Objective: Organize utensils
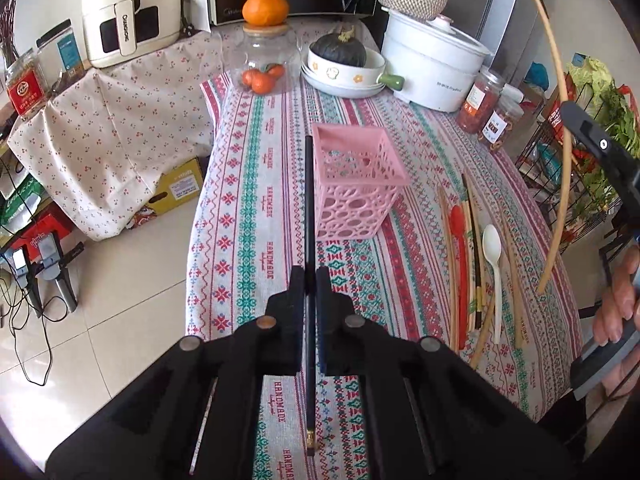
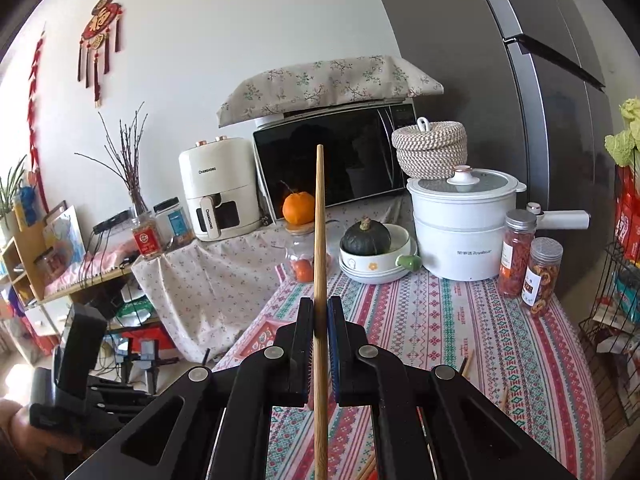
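My left gripper (image 1: 310, 276) is shut on a black chopstick (image 1: 309, 208) that points forward past the left side of the pink lattice basket (image 1: 356, 184), above the patterned tablecloth. My right gripper (image 2: 320, 310) is shut on a wooden chopstick (image 2: 319, 216) held upright; the same chopstick shows in the left wrist view (image 1: 560, 120) at the right edge. Several chopsticks, a red spoon (image 1: 459, 264) and a white spoon (image 1: 494, 264) lie on the cloth right of the basket.
At the table's back stand a glass jar of oranges (image 1: 262, 64), a bowl with a squash (image 1: 344, 68), a white cooker (image 1: 436, 68) and two spice jars (image 1: 490, 108). A wire rack (image 1: 592, 160) is at the right. The floor drops off at the left.
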`<state>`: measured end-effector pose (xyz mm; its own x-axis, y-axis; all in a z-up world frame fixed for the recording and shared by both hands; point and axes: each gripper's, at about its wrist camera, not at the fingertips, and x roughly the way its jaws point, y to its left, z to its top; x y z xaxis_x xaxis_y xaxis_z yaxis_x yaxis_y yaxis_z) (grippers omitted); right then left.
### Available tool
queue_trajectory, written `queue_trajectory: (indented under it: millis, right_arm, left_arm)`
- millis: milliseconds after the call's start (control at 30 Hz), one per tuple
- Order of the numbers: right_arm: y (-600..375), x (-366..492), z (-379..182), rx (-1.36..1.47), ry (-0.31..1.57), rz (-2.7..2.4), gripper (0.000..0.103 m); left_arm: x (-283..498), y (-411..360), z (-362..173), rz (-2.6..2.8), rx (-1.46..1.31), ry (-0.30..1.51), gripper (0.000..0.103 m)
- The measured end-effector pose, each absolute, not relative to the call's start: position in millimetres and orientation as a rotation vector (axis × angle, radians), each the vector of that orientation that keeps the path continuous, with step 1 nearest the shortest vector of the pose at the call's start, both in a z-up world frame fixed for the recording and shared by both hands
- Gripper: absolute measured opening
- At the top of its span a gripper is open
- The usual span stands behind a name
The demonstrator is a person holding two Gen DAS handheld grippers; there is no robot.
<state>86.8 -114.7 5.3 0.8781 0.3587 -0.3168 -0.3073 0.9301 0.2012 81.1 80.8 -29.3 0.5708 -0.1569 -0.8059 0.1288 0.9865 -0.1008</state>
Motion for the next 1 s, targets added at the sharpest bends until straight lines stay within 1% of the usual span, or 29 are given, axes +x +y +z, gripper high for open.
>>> queue_trajectory:
  millis: [233,467,733,1000]
  right_arm:
    - [-109.6,94.0,14.4,0.179,0.337,0.340,0.007]
    - [-99.8,103.6,34.7,0.223,0.295,0.348,0.007]
    - [-88.4,130.2,45.2,0.285,0.254,0.334,0.007]
    - [-68.5,163.7,28.7,0.327,0.182,0.306,0.007]
  left_arm:
    - [79.2,89.0,28.5,-0.177,-0.048,0.736,0.006]
    - [83.6,92.5,76.0,-0.204,-0.081,0.576,0.006]
    - [100.7,82.8,98.9,-0.228,-0.052,0.460,0.005]
    - [129.9,65.6,84.2,-0.268,0.026,0.460,0.005]
